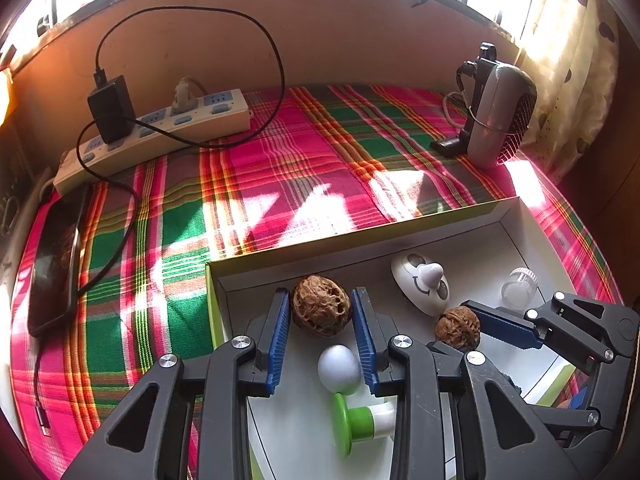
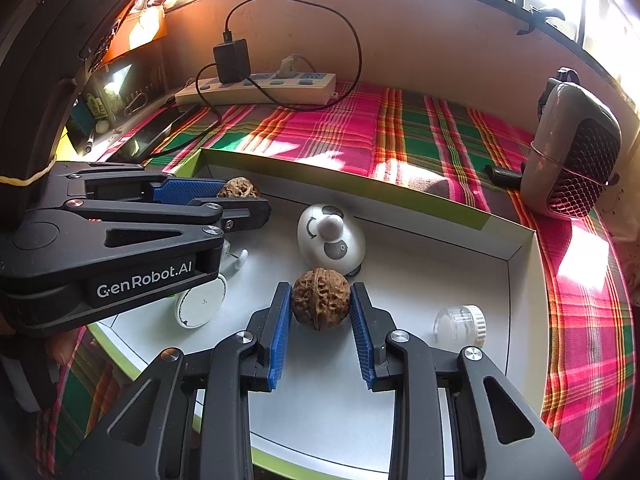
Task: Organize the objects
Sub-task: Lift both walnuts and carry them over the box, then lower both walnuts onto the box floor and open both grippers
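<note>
- While both tongs hang over the shallow white tray (image 2: 520,264), each one has a walnut between its blue pads: the left tongs (image 1: 321,312) are clenched on the larger walnut (image 1: 322,310), and the right tongs (image 2: 320,304) are clenched on the smaller walnut (image 2: 320,298).
- Both walnuts are inside the tray. The larger one is near its back-left corner, the smaller one just in front of the white egg-shaped toy (image 2: 331,236).
- Whether each walnut is lifted or rests on the tray floor, I cannot tell.
- A risk, in my judgement: the shells are round and hard, so a pad that grips off the middle could let a walnut shoot out and roll.
- Another risk: the two tongs stand close, so a careless turn could knock them together, or push the clear small jar (image 2: 460,326) or the green and white stamp-like piece (image 1: 360,420).
- The round white dial (image 2: 199,305) is half hidden under the left tongs; its marks are too small to read.
- The tray's near edge is cut off, and the sun glare washes out the plaid cloth (image 1: 280,152) on the surface.
</note>
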### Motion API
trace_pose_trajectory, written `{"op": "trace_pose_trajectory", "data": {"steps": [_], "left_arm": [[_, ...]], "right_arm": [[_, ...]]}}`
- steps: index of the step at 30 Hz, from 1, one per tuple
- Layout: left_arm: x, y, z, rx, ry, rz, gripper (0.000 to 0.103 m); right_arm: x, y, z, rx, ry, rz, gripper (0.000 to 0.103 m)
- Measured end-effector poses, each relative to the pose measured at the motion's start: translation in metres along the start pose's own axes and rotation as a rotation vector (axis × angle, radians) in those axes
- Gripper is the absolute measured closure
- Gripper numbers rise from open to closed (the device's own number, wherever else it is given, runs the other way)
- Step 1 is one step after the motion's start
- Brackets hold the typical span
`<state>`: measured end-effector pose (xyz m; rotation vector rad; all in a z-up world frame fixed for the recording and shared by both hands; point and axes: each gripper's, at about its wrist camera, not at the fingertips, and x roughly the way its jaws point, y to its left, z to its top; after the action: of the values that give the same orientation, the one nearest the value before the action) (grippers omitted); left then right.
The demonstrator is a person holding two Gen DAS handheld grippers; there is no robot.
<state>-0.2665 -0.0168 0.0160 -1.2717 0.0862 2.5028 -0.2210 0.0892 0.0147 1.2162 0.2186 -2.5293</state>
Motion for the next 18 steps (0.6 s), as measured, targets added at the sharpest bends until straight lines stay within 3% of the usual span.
{"op": "trace_pose_trajectory", "data": {"steps": [5,10,18], "left_arm": [[0.0010,0.0006,0.0000,0.003,0.001,0.003,0.073],[0.0008,0.0010,-0.0001,0.002,0.000,0.001,0.073],[-0.0053,0.0045,0.0004,-0.007,-0.012,0.007,0.073]], "right_arm": [[-0.0001,0.0000,0.0000,-0.001,0.001,-0.003,0.071],[-0.0016,-0.0018,0.0001,0.006,-0.003,-0.008,0.061],[-0.0043,-0.0008,0.0009,0.009,-0.008,-0.015,0.058]]}}
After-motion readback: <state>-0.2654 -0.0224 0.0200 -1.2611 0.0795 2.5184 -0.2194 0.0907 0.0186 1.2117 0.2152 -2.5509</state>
